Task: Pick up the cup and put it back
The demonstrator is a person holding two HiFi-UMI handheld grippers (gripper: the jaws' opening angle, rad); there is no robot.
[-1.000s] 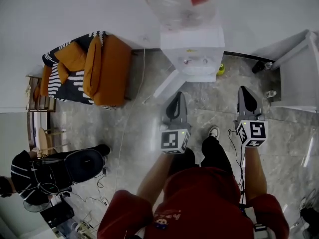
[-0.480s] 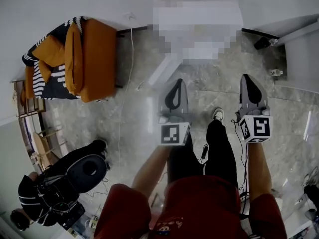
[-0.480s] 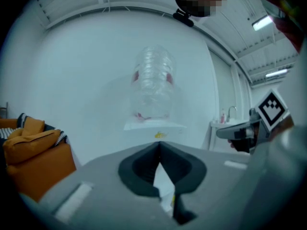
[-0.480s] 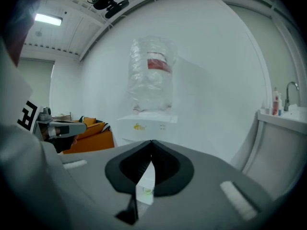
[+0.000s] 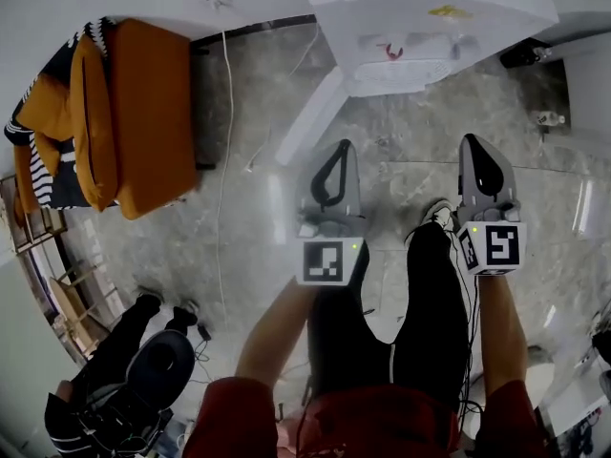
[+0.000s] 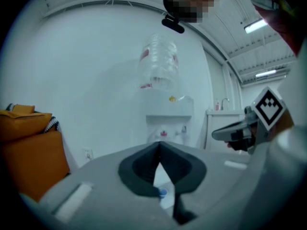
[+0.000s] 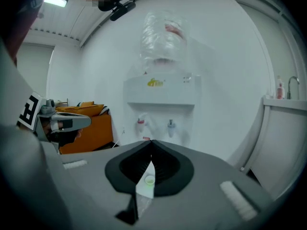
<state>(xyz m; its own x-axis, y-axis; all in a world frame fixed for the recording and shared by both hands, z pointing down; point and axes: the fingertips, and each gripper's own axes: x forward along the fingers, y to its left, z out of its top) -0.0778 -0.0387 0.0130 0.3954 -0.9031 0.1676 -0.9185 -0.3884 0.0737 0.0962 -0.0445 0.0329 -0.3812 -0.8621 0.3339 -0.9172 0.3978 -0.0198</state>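
Note:
No cup shows in any view. A white water dispenser (image 5: 430, 27) stands against the wall ahead, with an upturned clear bottle (image 7: 163, 35) on top and two taps (image 7: 140, 123) under its front panel. My left gripper (image 5: 341, 145) and right gripper (image 5: 474, 141) are held side by side over the stone floor, both pointing at the dispenser and well short of it. In the left gripper view the left gripper (image 6: 159, 143) has its jaws meeting at the tip with nothing between them. The right gripper (image 7: 151, 141) is shut and empty too.
An orange sofa (image 5: 134, 113) with a striped cushion stands to the left by the wall. A white cabinet (image 7: 288, 128) with a sink tap is to the dispenser's right. A dark backpack (image 5: 158, 370) and cables lie on the floor at lower left.
The person has stepped toward the dispenser, so it sits nearer and higher in the head view. Both grippers keep their side-by-side pose and stay shut.

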